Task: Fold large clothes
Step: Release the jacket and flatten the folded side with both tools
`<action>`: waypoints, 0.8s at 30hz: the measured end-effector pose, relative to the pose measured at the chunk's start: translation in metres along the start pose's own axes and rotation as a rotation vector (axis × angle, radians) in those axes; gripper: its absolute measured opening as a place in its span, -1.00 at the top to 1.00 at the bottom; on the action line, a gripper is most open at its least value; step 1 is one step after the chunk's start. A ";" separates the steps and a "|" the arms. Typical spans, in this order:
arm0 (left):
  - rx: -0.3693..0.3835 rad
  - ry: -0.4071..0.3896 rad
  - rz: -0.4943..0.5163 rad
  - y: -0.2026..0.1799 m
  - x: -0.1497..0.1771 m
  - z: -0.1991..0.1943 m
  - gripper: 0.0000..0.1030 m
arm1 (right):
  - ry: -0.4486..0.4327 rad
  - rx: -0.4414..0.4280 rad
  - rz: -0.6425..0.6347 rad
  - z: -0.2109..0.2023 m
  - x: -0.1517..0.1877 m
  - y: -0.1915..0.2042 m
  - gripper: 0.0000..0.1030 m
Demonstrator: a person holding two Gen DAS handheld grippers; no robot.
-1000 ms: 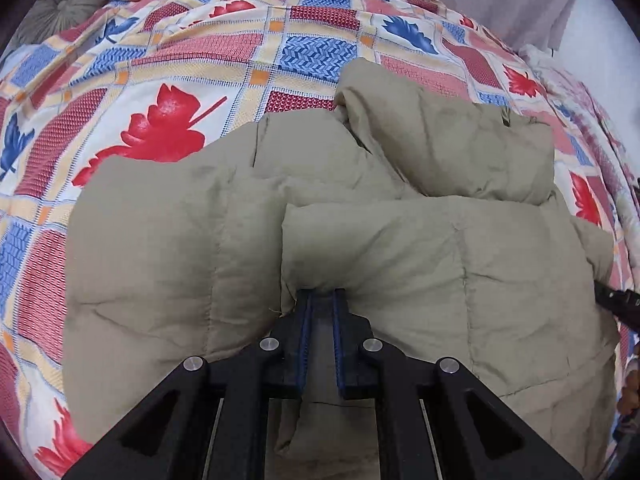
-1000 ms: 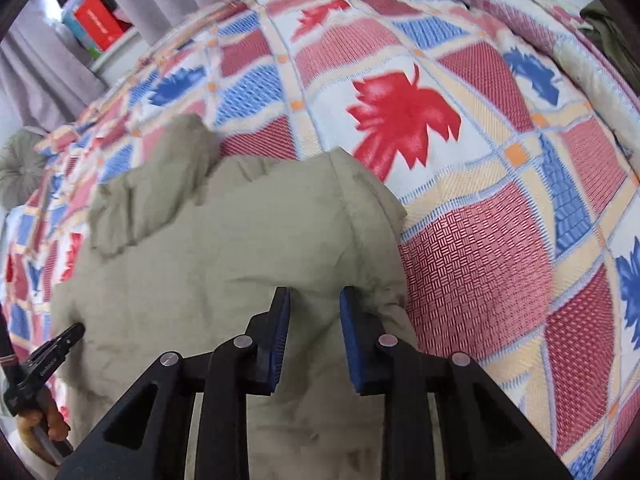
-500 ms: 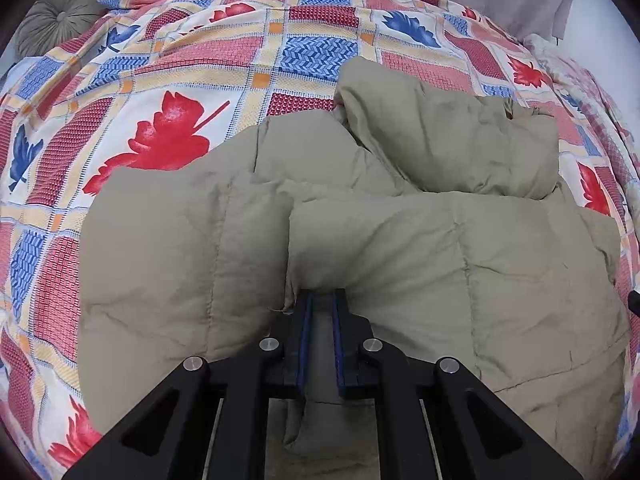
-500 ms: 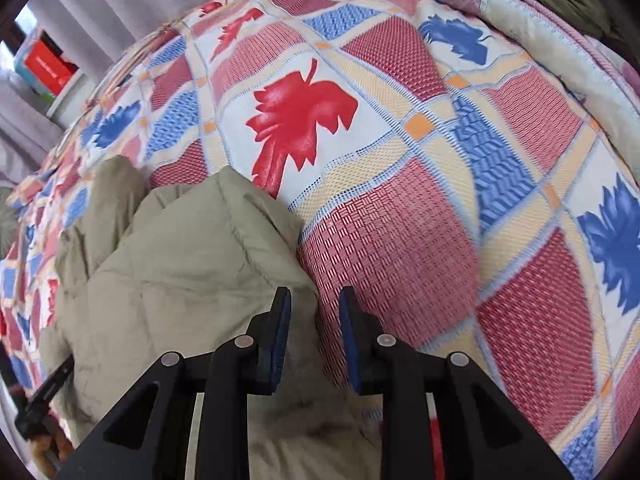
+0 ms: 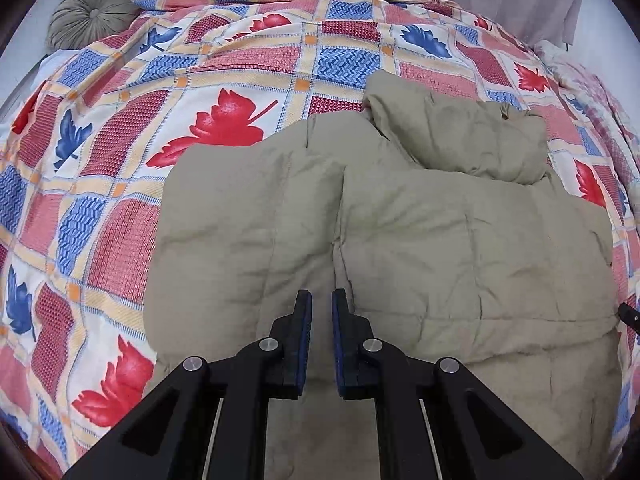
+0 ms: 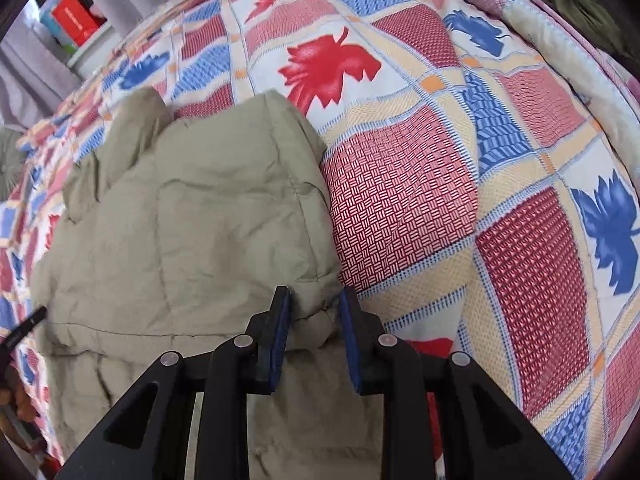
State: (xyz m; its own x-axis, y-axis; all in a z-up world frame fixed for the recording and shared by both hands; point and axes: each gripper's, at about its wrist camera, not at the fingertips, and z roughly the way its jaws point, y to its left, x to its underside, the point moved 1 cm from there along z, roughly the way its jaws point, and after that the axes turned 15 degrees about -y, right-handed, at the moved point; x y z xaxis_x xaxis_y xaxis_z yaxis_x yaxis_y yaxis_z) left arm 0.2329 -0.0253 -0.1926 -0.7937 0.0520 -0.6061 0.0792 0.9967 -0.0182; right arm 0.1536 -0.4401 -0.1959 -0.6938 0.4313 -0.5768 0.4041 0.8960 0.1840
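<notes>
You see a matt, quilted khaki cloth jacket (image 5: 440,240) on a woven, patterned bedspread (image 5: 120,220). Your left hand-held gripper (image 5: 319,304) is matt black plastic with blue pads (image 5: 306,336) and shiny metal pins.

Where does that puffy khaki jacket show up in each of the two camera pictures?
Left wrist view: the khaki jacket fills the centre and right, its folded flap lying on top.
Right wrist view: the jacket fills the left half, its right edge at picture centre.
Shared landmark: the leaf-patterned bedspread under it.
</notes>
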 end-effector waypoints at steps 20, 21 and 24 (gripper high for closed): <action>-0.008 0.103 -0.072 -0.059 0.079 -0.113 0.16 | 0.085 -0.207 0.026 -0.087 0.044 -0.022 -0.13; -0.013 0.110 -0.079 -0.061 0.082 -0.114 -1.00 | 0.085 -0.209 0.025 -0.089 0.045 -0.023 -0.14; -0.027 0.057 -0.080 -0.068 0.085 -0.123 -0.98 | 0.088 -0.212 0.024 -0.093 0.048 -0.024 -0.16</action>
State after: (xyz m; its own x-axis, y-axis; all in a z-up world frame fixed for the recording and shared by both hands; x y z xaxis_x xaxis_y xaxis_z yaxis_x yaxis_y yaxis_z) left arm 0.0860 -0.0805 -0.1449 -0.8299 -0.0247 -0.5573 -0.0013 0.9991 -0.0424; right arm 0.0553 -0.4314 -0.1539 -0.7386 0.4519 -0.5003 0.2932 0.8835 0.3653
